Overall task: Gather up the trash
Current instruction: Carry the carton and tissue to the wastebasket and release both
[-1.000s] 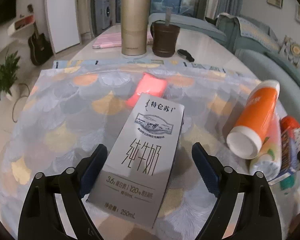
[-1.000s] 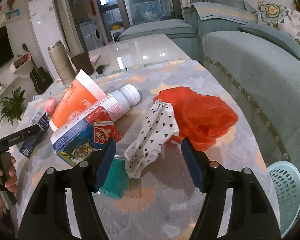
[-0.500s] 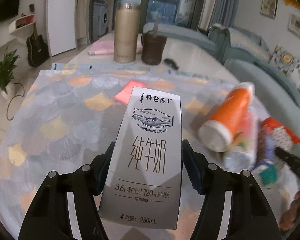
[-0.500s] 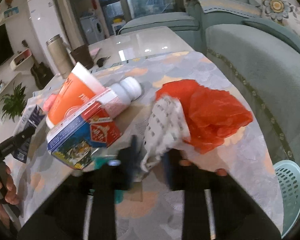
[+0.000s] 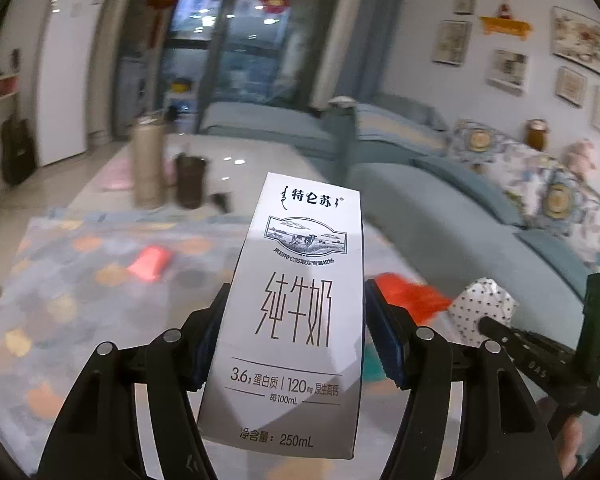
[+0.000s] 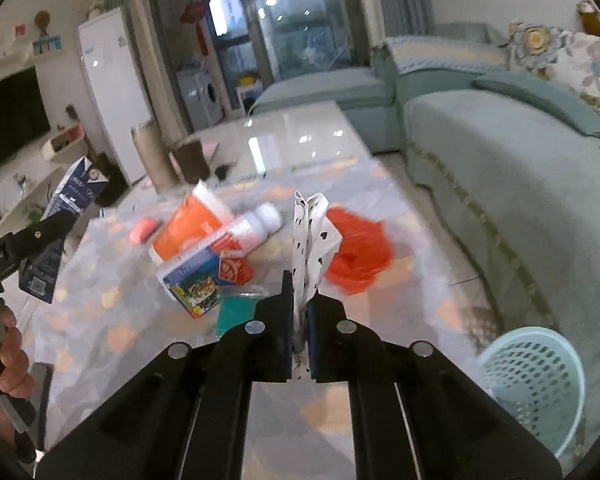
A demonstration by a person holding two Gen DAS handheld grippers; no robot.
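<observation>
My left gripper (image 5: 296,344) is shut on a silver milk carton (image 5: 296,320) and holds it up above the patterned tablecloth (image 5: 80,304); the carton also shows at the left of the right wrist view (image 6: 56,232). My right gripper (image 6: 300,320) is shut on a white black-dotted wrapper (image 6: 312,240), lifted off the table; the wrapper also shows in the left wrist view (image 5: 480,312). On the table lie an orange bottle (image 6: 188,228), a white bottle (image 6: 256,224), a blue and red box (image 6: 208,276), a teal packet (image 6: 236,312), a red plastic bag (image 6: 360,252) and a pink item (image 6: 142,230).
A light blue mesh basket (image 6: 536,380) stands on the floor at the right, beside the teal sofa (image 6: 520,184). A tall beige flask (image 5: 148,168) and a dark brown cup (image 5: 190,180) stand at the far end of the table.
My left gripper closed on the milk carton and raised it off the table. My right gripper closed on the dotted wrapper and lifted it.
</observation>
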